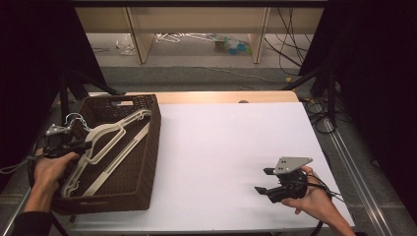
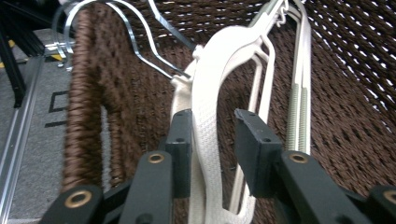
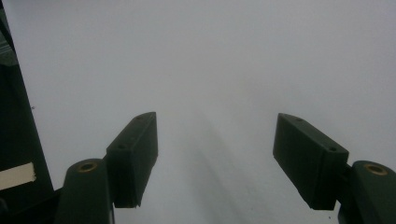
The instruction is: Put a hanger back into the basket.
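Several white plastic hangers (image 1: 105,147) with metal hooks (image 1: 74,118) lie slanted in a dark brown wicker basket (image 1: 156,128) at the table's left. My left gripper (image 1: 81,145) reaches over the basket's left rim. In the left gripper view my left gripper (image 2: 212,135) straddles one white hanger (image 2: 210,93). The hanger's arm runs up between the jaws, against the left pad, with a gap to the right pad. My right gripper (image 1: 261,180) is held just above the white table top (image 1: 231,142) near the front right. In the right gripper view my right gripper (image 3: 215,140) is open with nothing between the jaws.
The basket's woven wall (image 2: 126,93) rises right behind the hangers. Metal hooks (image 2: 116,28) poke over its rim. Dark curtains flank the table, cables trail on the floor at the right, and shelving legs stand beyond the far edge.
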`<state>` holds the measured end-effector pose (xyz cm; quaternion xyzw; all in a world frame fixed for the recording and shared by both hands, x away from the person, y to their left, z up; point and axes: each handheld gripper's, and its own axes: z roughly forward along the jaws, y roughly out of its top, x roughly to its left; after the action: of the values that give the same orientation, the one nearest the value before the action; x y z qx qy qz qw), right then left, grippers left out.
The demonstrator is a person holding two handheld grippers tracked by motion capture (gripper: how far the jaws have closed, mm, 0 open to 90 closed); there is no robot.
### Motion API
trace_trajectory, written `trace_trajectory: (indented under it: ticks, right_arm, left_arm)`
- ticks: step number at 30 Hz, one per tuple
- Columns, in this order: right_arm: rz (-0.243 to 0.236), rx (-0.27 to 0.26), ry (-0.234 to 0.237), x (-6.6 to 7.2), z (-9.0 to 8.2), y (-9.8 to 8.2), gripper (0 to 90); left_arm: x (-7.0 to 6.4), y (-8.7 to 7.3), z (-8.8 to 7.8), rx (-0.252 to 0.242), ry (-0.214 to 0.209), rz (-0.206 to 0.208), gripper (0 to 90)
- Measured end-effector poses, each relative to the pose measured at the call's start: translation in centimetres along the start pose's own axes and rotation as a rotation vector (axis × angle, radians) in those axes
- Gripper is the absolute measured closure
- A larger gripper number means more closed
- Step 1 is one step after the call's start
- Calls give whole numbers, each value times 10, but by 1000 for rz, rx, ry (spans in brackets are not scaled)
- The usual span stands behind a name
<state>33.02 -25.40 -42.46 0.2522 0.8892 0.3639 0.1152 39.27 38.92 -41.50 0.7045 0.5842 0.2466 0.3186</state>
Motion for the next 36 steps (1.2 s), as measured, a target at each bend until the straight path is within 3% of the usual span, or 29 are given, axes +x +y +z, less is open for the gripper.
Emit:
trace_trajectory:
  ticks: [5,9,18,26,36]
  right_arm:
    - [0,-2,1,0,0,0,317]
    - [-4,-18,-6,-1,0,1,315]
    - [0,-48,-28,-2,-1,1,309]
    - [18,-58,-35,-2,-1,2,296]
    - [38,-94,-53,1,-1,3,241]
  left_arm:
    - [-3,1,-3,-27,-10,-7,621]
    - [-14,4,-7,-107,-47,-27,574]
    - [-37,11,-23,-204,-117,9,466]
    - [-67,15,-32,-250,-193,52,380]
    - [-118,20,-44,-302,-315,109,304]
